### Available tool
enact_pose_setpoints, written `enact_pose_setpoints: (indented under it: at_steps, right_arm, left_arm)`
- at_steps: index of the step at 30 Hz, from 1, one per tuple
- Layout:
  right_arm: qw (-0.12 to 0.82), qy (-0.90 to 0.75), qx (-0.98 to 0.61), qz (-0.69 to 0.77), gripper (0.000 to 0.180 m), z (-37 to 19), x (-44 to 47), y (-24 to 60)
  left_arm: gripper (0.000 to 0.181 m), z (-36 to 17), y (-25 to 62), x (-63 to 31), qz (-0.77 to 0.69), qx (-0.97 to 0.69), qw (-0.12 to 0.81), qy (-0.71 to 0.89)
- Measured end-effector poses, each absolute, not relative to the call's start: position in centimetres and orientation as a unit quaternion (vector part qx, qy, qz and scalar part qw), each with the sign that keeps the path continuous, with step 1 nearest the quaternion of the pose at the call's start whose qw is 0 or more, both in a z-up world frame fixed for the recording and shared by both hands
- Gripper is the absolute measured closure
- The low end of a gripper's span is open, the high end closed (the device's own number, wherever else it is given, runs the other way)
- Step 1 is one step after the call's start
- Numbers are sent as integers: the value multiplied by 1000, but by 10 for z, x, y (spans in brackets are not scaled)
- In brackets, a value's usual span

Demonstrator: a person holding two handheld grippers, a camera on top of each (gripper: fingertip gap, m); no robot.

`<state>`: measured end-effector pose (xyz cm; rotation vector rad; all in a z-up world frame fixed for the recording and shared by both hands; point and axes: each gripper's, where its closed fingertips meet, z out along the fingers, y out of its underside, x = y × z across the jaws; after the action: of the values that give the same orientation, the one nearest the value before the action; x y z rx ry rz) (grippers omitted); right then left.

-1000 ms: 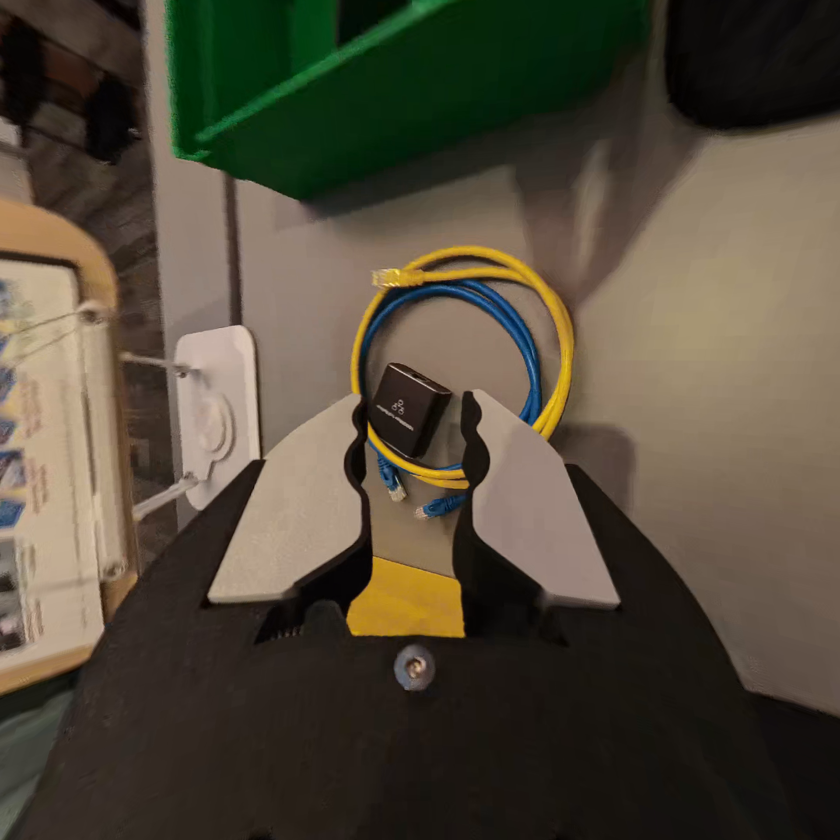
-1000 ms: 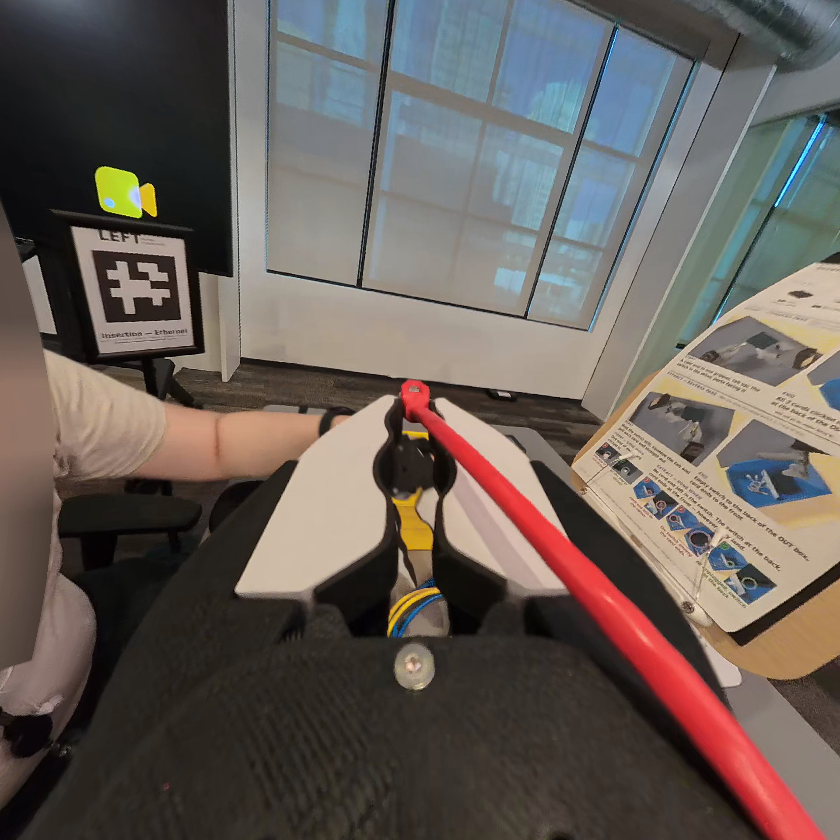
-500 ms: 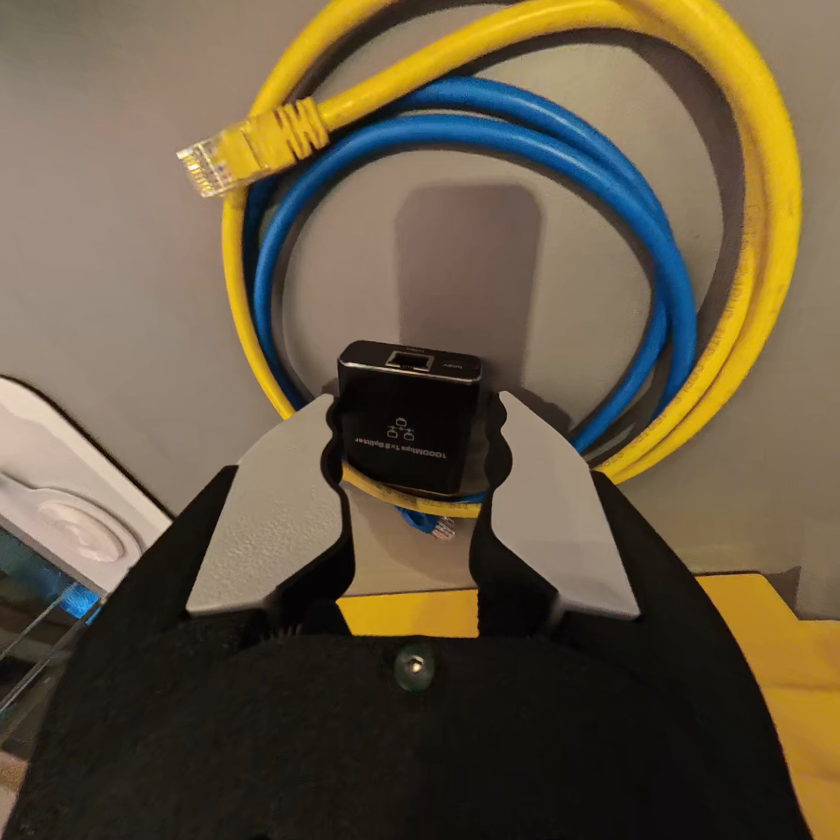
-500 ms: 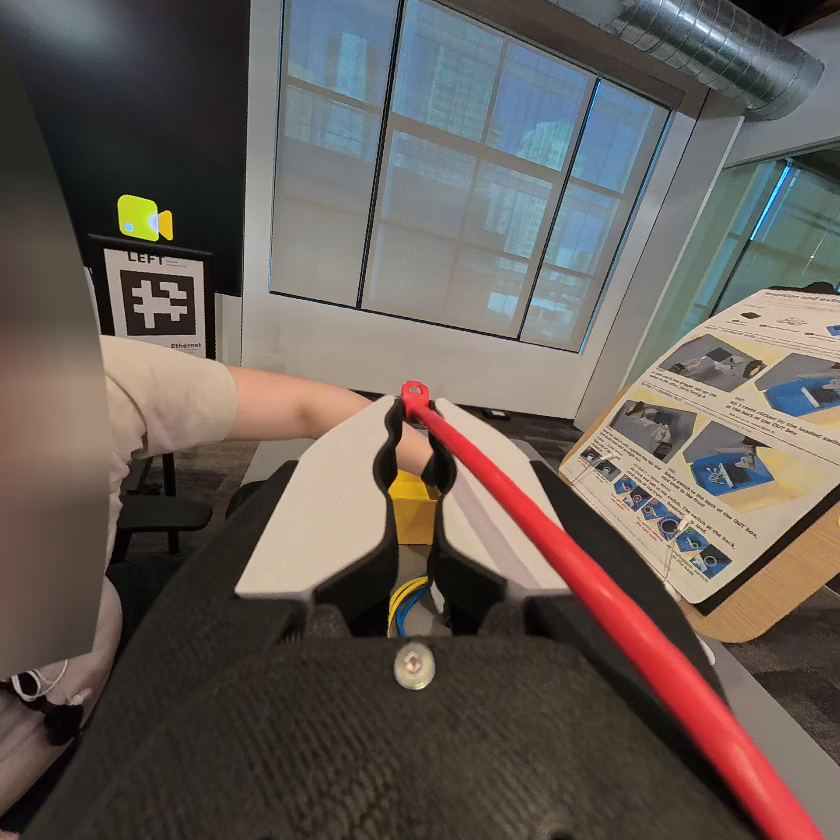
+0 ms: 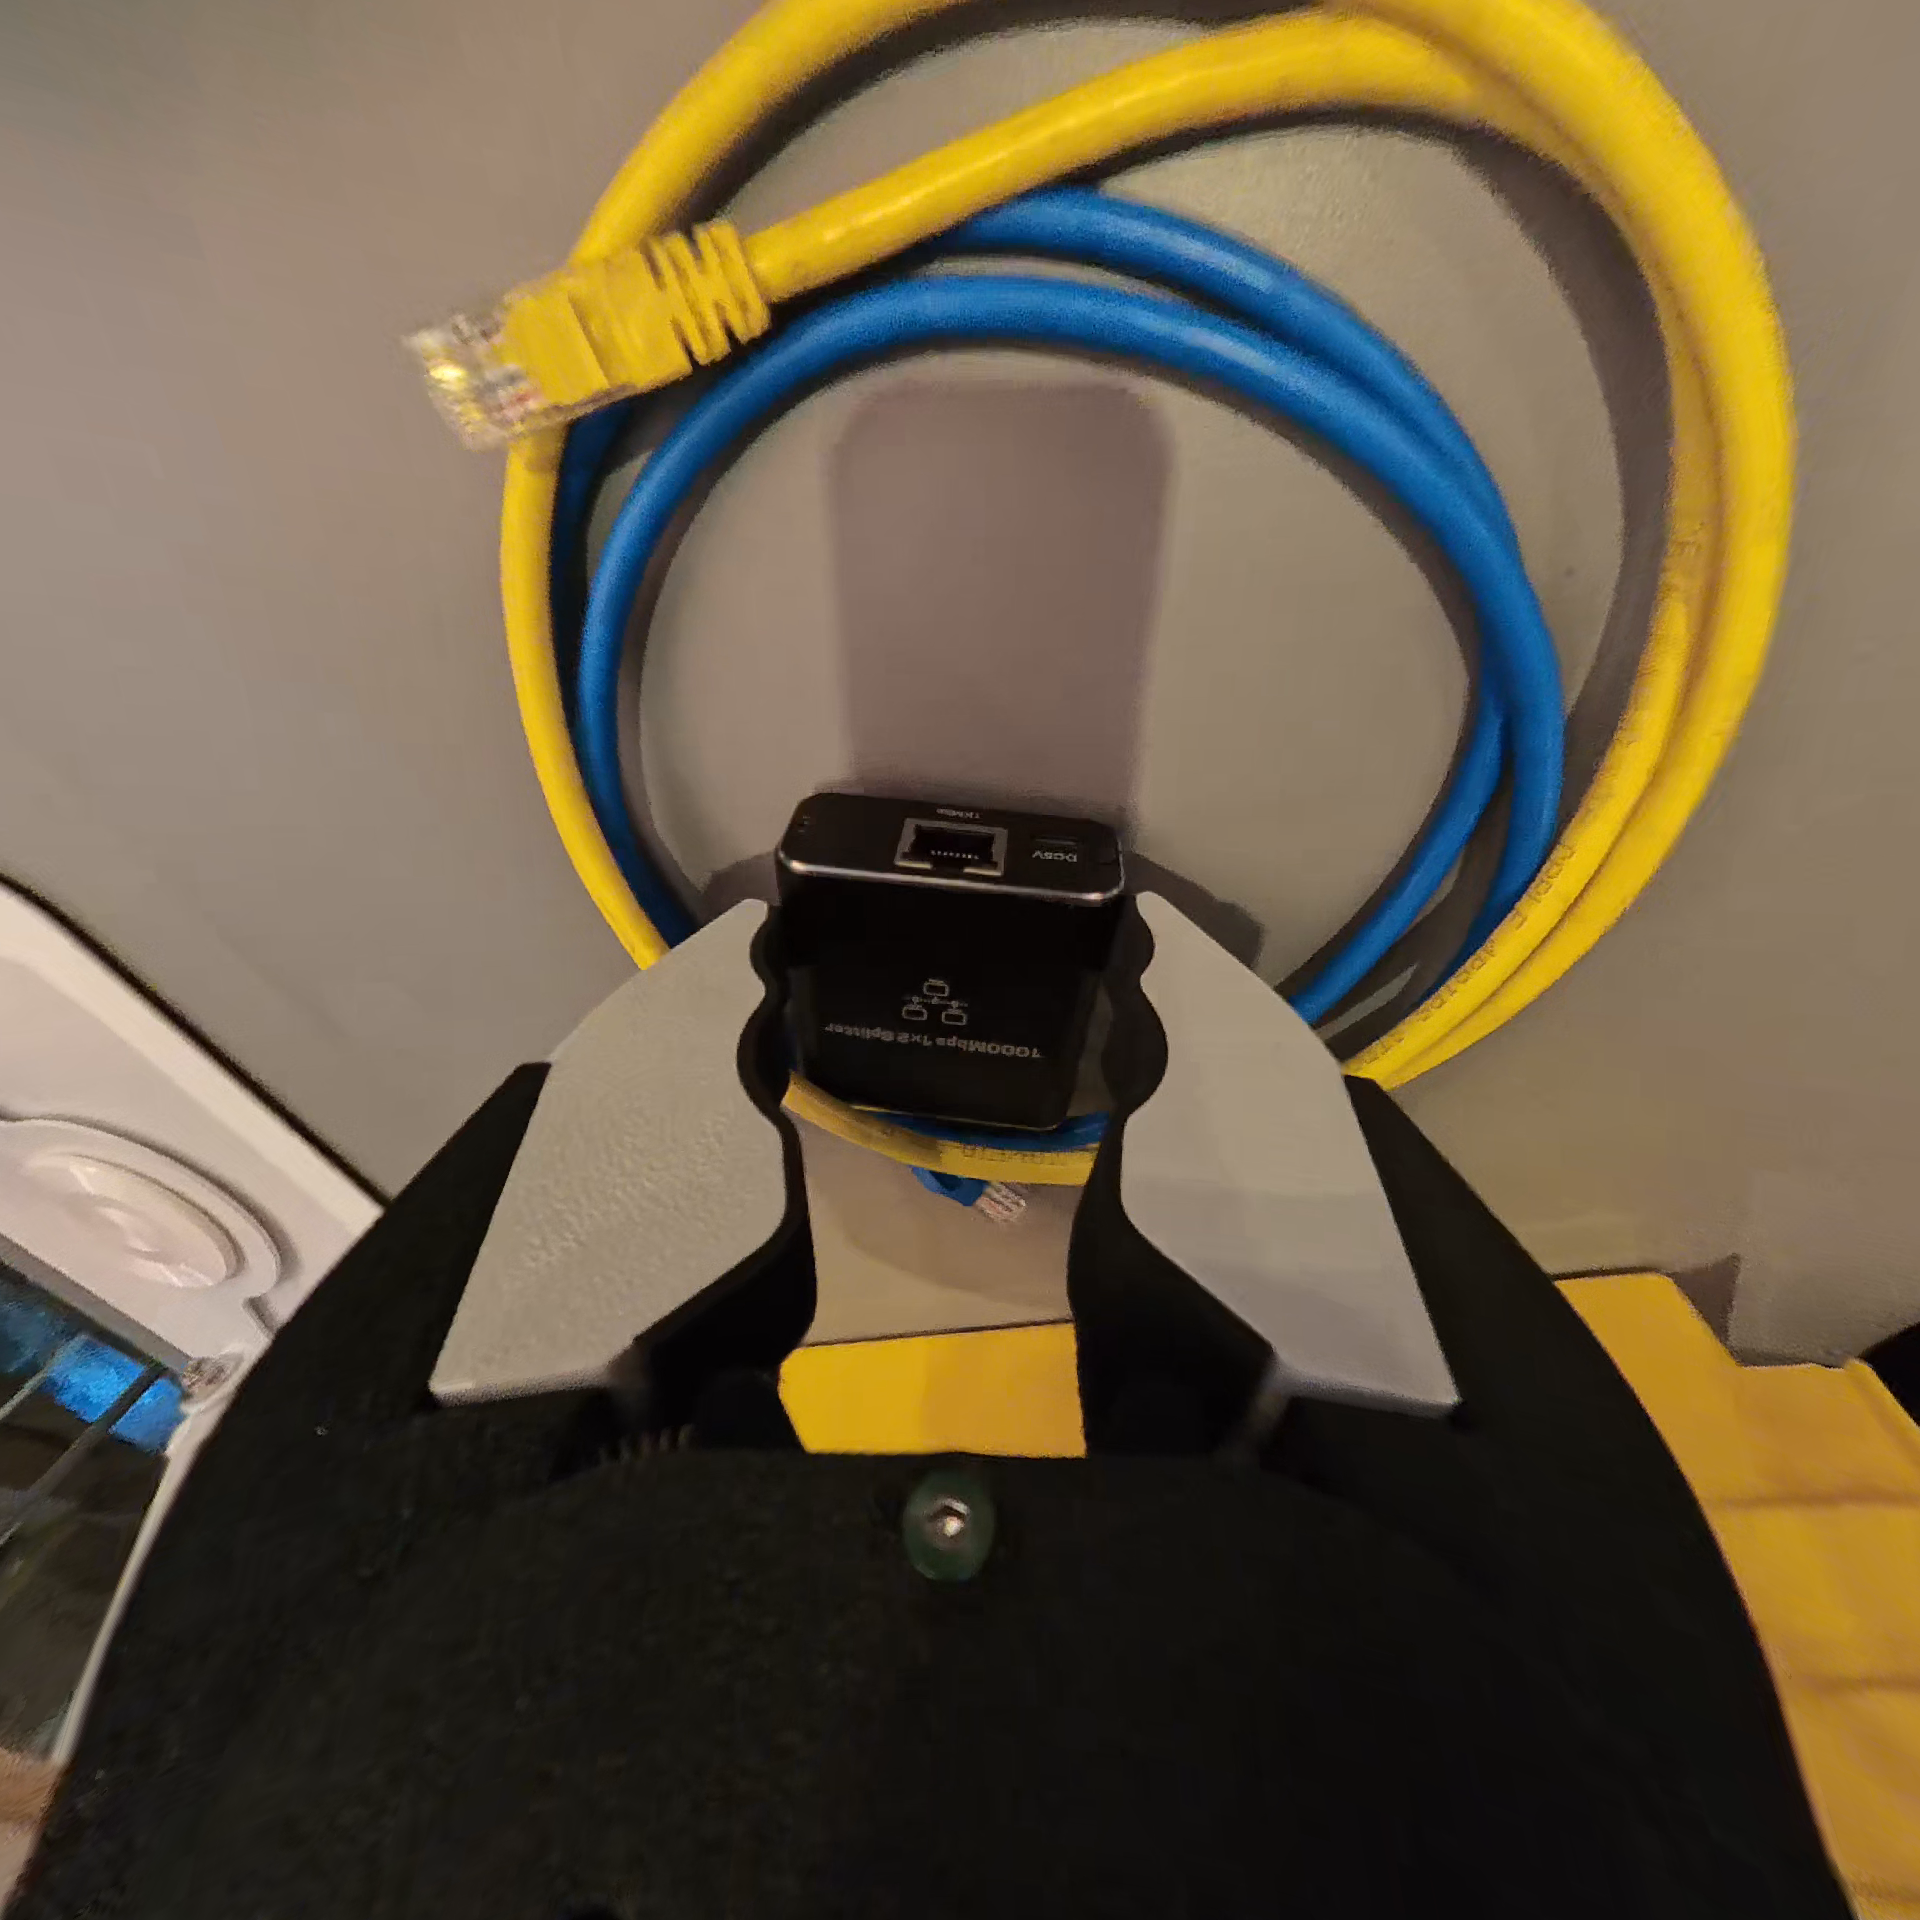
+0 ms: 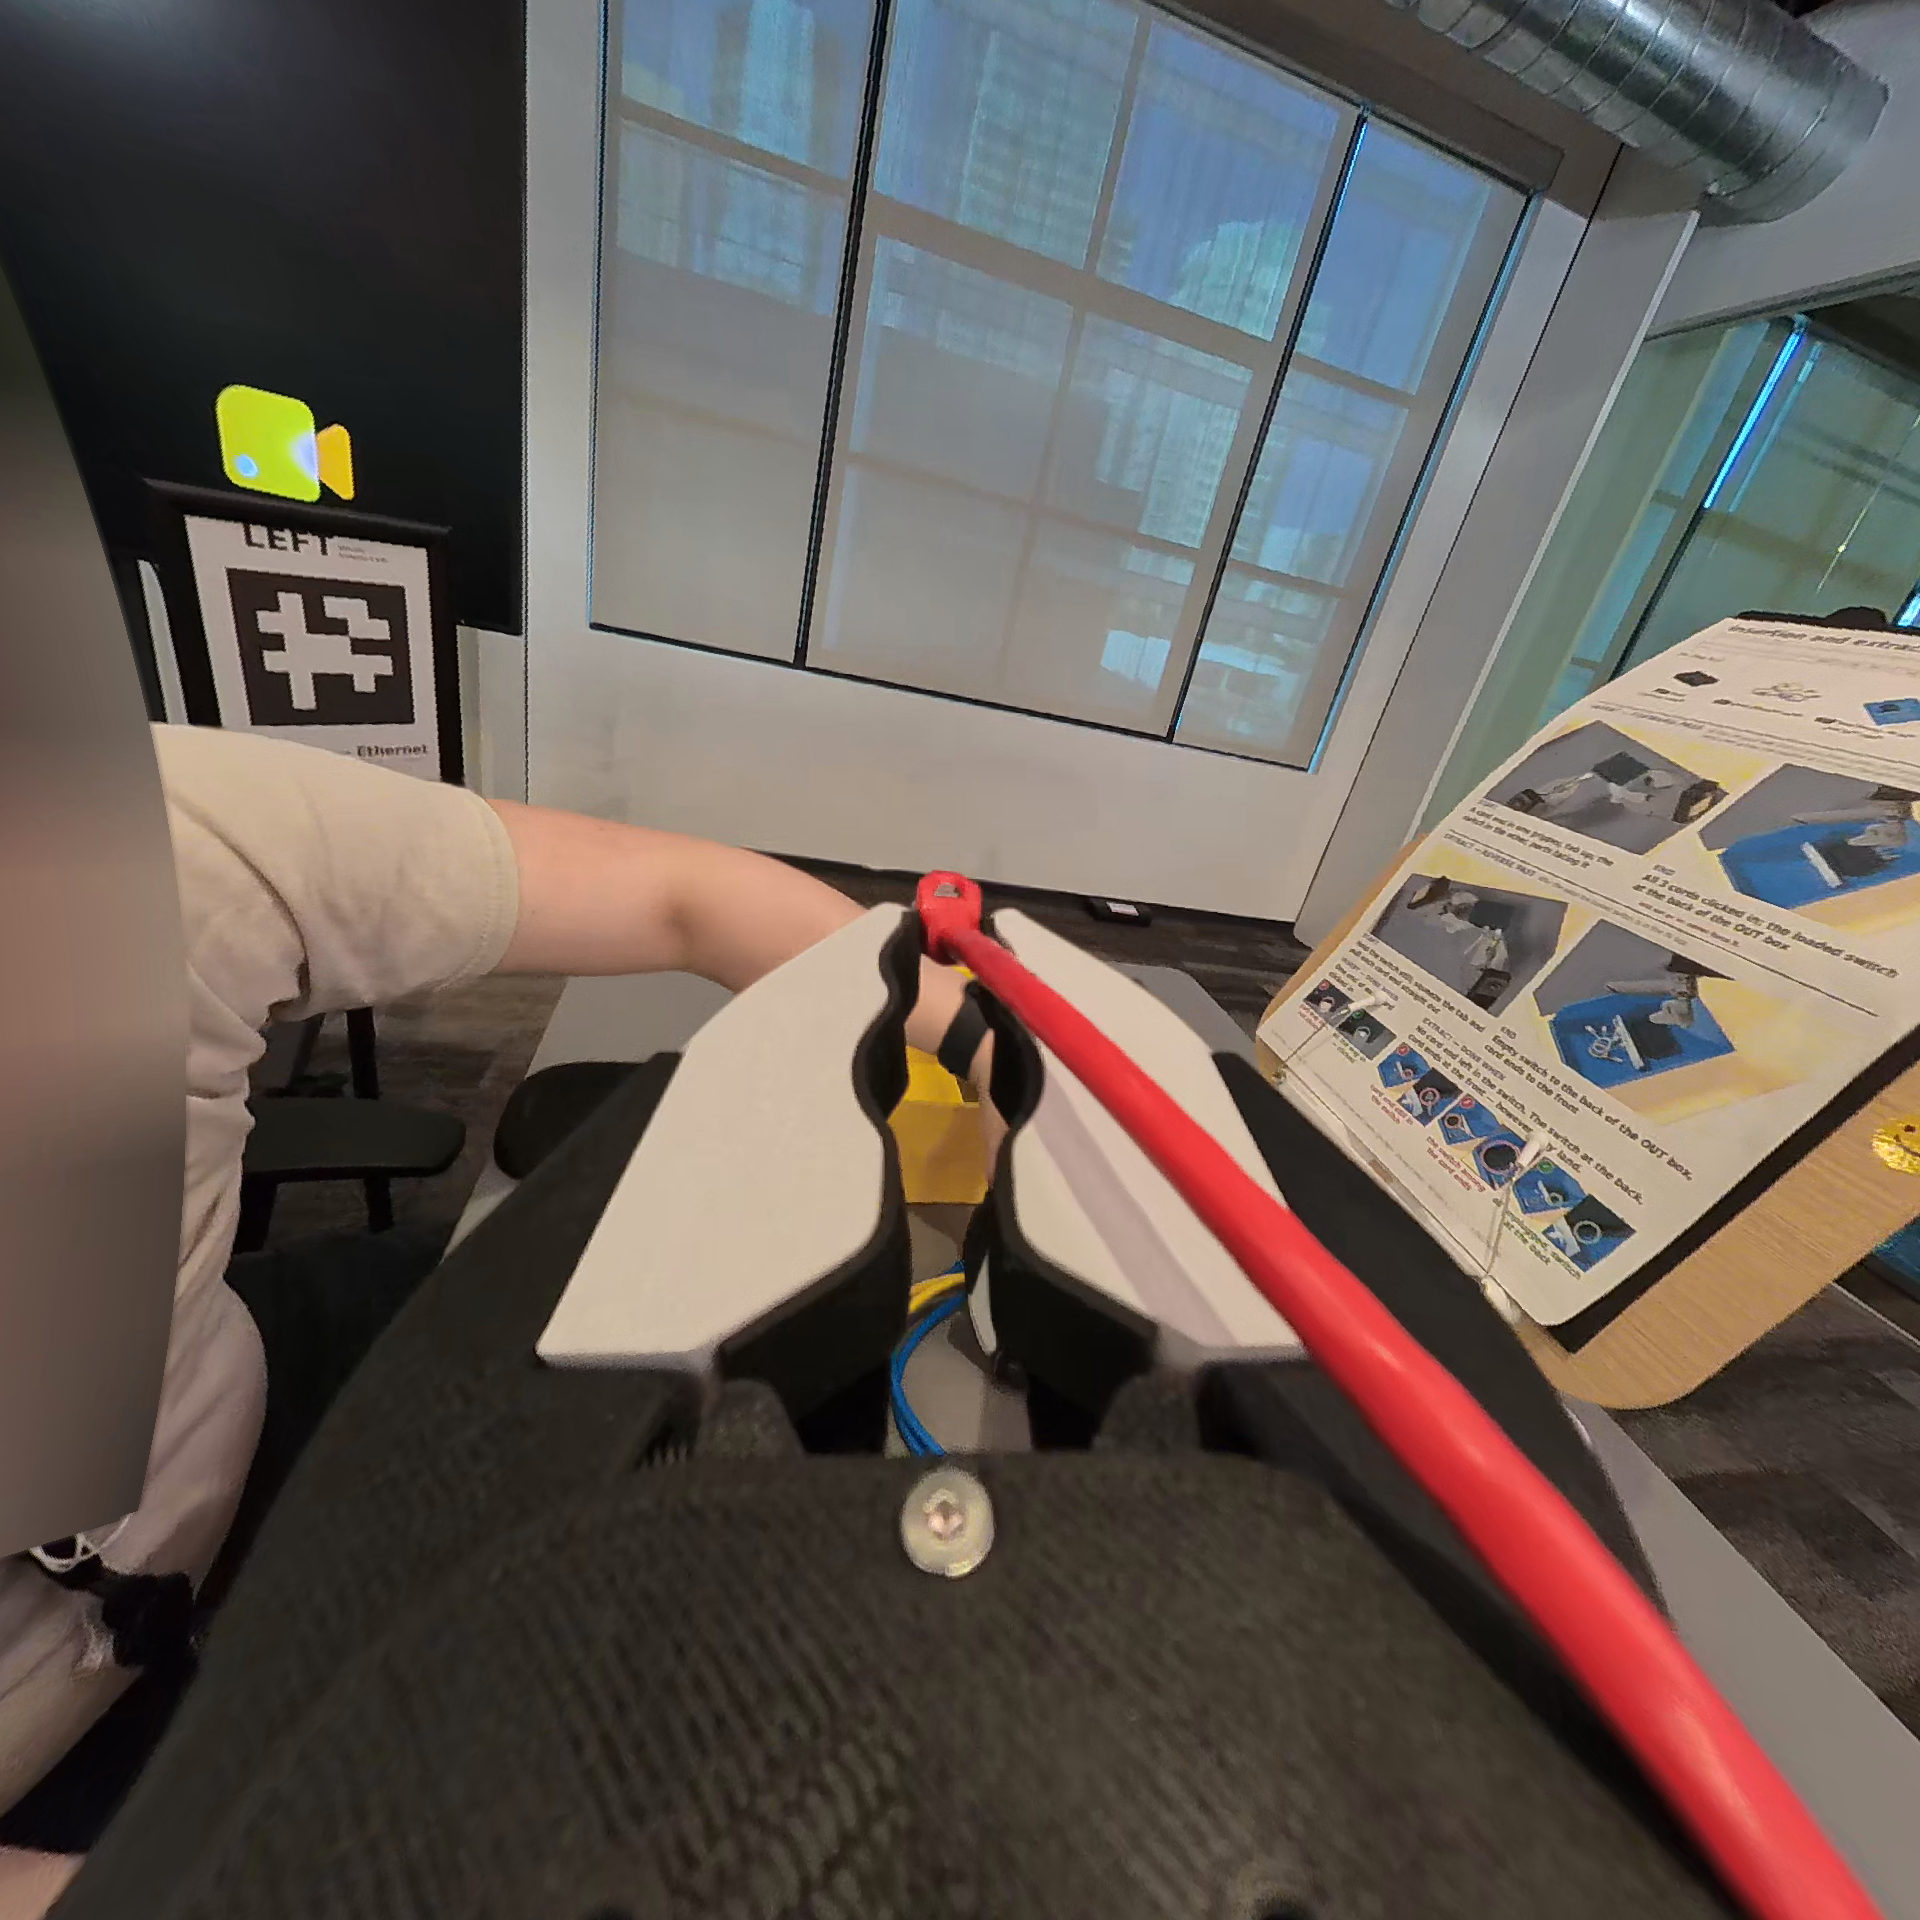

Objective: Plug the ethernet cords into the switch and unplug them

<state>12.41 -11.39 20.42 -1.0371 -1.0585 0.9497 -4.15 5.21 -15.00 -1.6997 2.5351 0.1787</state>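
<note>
Sitting between left hand-held gripper (image 5: pixel 948 997) fingers: black switch (image 5: pixel 951 966).

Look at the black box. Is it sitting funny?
A bit. The black box rests on top of the yellow cord and blue cord loops, so one end is propped up. The left hand-held gripper is on both its sides.

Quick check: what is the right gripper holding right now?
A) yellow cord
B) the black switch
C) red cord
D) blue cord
C: the right gripper is shut on the red cord, its plug end poking out at the tips.
</note>
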Motion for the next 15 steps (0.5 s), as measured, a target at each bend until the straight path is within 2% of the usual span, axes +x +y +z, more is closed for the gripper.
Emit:
enact_pose_setpoints:
  at_steps: [3,10,15]
  right_arm:
    - [637,-473,-453,407,169,202,124,-116]
    - [636,-489,-476,361,169,192,110,-102]
    - [620,-547,-482,290,169,172,53,-85]
  left_arm:
    - [123,-118,45,-23,-4,-581,124,805]
    - [123,6,19,-5,-141,-567,391,711]
    - [123,59,-14,-27,-163,-526,500,669]
